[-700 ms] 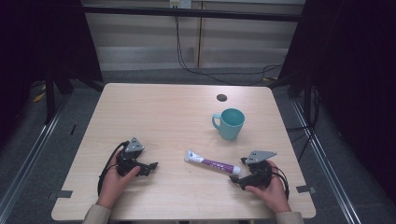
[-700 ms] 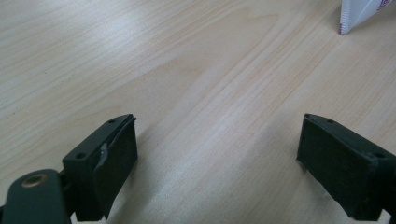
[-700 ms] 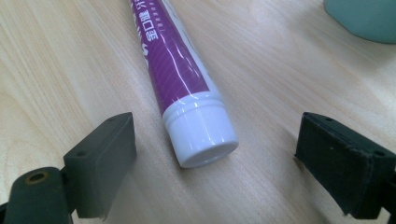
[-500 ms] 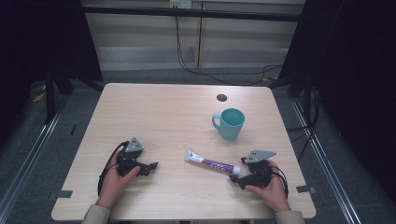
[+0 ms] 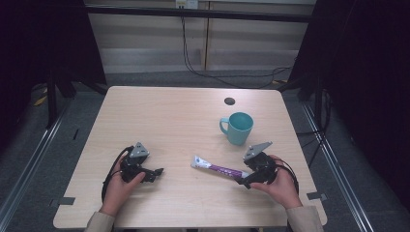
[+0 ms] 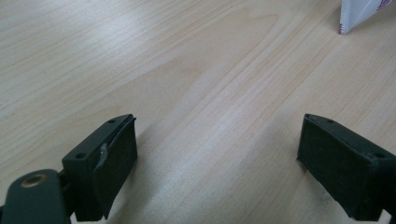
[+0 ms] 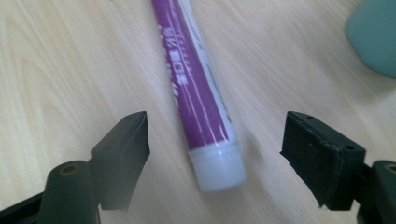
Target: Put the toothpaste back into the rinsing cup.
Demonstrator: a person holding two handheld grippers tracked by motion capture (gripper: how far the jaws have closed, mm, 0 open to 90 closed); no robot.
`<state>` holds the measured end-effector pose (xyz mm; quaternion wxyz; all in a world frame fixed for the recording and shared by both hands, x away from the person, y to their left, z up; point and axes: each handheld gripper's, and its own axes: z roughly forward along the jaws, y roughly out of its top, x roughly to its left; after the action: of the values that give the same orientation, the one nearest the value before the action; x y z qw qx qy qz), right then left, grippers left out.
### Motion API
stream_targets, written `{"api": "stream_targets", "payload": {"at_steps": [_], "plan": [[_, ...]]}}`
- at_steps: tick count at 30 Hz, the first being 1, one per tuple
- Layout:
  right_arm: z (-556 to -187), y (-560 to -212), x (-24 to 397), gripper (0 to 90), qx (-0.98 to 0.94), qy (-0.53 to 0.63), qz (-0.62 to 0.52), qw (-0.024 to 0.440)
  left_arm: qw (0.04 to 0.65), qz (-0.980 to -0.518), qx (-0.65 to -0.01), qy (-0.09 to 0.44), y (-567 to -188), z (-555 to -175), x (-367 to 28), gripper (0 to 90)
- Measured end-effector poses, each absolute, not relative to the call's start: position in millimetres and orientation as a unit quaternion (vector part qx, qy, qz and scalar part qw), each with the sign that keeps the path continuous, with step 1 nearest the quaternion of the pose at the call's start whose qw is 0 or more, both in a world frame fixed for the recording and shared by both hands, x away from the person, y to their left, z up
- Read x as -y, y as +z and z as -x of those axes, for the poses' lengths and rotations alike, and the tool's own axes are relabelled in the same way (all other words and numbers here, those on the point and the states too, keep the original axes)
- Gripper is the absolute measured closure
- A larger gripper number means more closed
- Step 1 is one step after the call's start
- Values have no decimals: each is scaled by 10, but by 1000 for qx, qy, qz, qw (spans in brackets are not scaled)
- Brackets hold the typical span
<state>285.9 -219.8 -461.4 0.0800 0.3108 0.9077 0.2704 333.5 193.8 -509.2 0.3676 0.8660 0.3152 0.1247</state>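
A purple and white tube (image 5: 220,168) lies flat on the wooden table (image 5: 174,121), its white cap toward the right. My right gripper (image 5: 246,180) rests at that cap end, open. In the right gripper view the tube's cap (image 7: 218,168) lies between the two spread jaws, touching neither. A teal mug (image 5: 237,127) stands upright behind the tube, and its edge (image 7: 373,37) shows blurred in the right gripper view. My left gripper (image 5: 155,173) sits low on the table's left side, open with only bare wood between its jaws. The tube's flat crimped end (image 6: 359,14) shows far off.
A small dark round hole (image 5: 229,101) marks the table's far side. Dark frames and cables stand on the floor beyond the table. The person's hands (image 5: 118,186) come in over the table's near edge.
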Motion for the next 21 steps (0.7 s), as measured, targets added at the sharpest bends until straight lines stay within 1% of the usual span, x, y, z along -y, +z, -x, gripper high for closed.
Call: {"api": "stream_targets", "payload": {"at_steps": [1, 2, 4, 5, 11, 12, 17, 21], "plan": [[-2859, -4614, 2198, 229, -908, 270, -311, 80, 368, -866, -315, 125, -5092, -3335, -1938, 115], [-2895, -4560, 2098, 255, -917, 250, -301, 75, 367, -867, -314, 126, -5091, -3339, -1940, 114], [-2912, -4551, 2068, 266, -921, 245, -293, 76, 366, -868, -311, 128, -5089, -3344, -1942, 114], [-2953, -4534, 1977, 275, -928, 230, -284, 67, 365, -868, -312, 128, -5089, -3344, -1941, 112], [-3040, -4523, 1770, 312, -945, 189, -260, 64, 367, -867, -312, 126, -5092, -3351, -1936, 111], [-3074, -4525, 1700, 337, -949, 177, -252, 58, 367, -868, -311, 125, -5092, -3353, -1936, 111], [-3133, -4524, 1579, 347, -953, 166, -248, 56, 367, -868, -311, 125, -5092, -3352, -1936, 111], [-3202, -4536, 1452, 377, -958, 154, -236, 50, 367, -868, -311, 125, -5092, -3353, -1936, 111]]}}
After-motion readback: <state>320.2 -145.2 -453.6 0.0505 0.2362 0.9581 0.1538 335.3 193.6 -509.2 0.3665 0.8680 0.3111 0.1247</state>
